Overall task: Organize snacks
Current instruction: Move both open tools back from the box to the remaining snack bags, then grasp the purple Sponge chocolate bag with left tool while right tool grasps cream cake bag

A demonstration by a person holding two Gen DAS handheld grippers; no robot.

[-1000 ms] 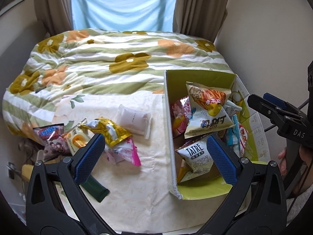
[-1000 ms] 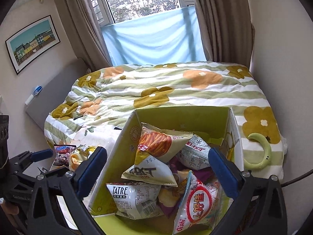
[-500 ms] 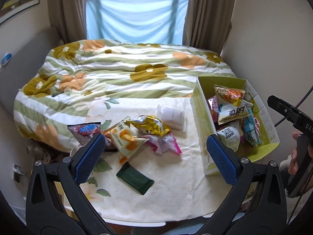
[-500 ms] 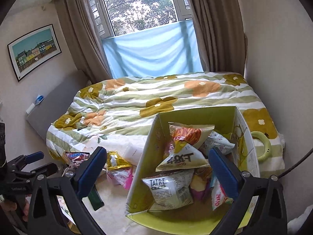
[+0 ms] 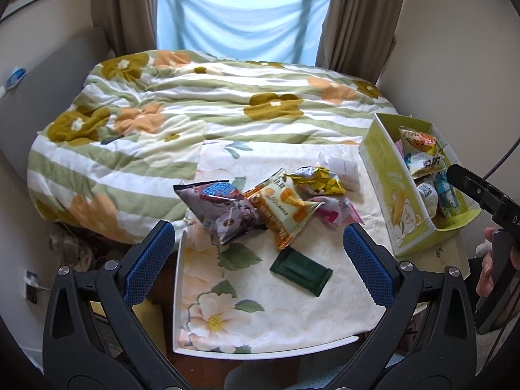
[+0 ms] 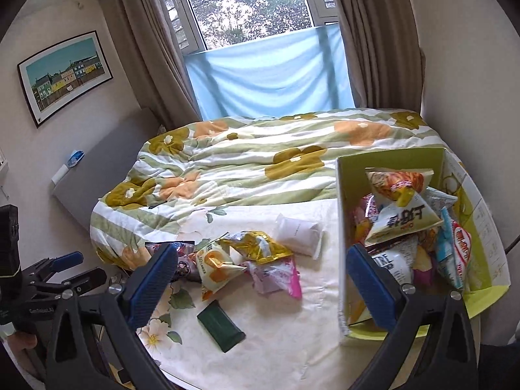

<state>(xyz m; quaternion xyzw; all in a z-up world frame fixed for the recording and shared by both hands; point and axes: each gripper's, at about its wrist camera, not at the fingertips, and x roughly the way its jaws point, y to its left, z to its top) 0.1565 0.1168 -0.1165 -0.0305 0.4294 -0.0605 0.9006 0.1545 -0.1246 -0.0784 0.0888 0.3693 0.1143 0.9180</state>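
A green cardboard box (image 5: 383, 169) (image 6: 390, 156) full of snack bags stands at the table's right side. Loose snacks lie in a heap mid-table: an orange-yellow bag (image 5: 286, 208) (image 6: 214, 266), a purple-grey bag (image 5: 221, 204), a gold bag (image 5: 318, 182) (image 6: 256, 247), a pink packet (image 6: 276, 276), a white packet (image 5: 341, 169) (image 6: 297, 230) and a dark green bar (image 5: 300, 271) (image 6: 221, 326). My left gripper (image 5: 258, 266) is open and empty, above the table's near edge. My right gripper (image 6: 260, 286) is open and empty, held back from the heap and box.
The table (image 5: 292, 318) wears a floral cloth and its near edge is close below both grippers. A bed with a flowered quilt (image 5: 201, 97) lies behind it. A wall is on the right. A hand (image 5: 487, 269) holds the right gripper's handle.
Both grippers have pulled back and up from the box, so the whole table and snack heap now show. Both stay open and empty.
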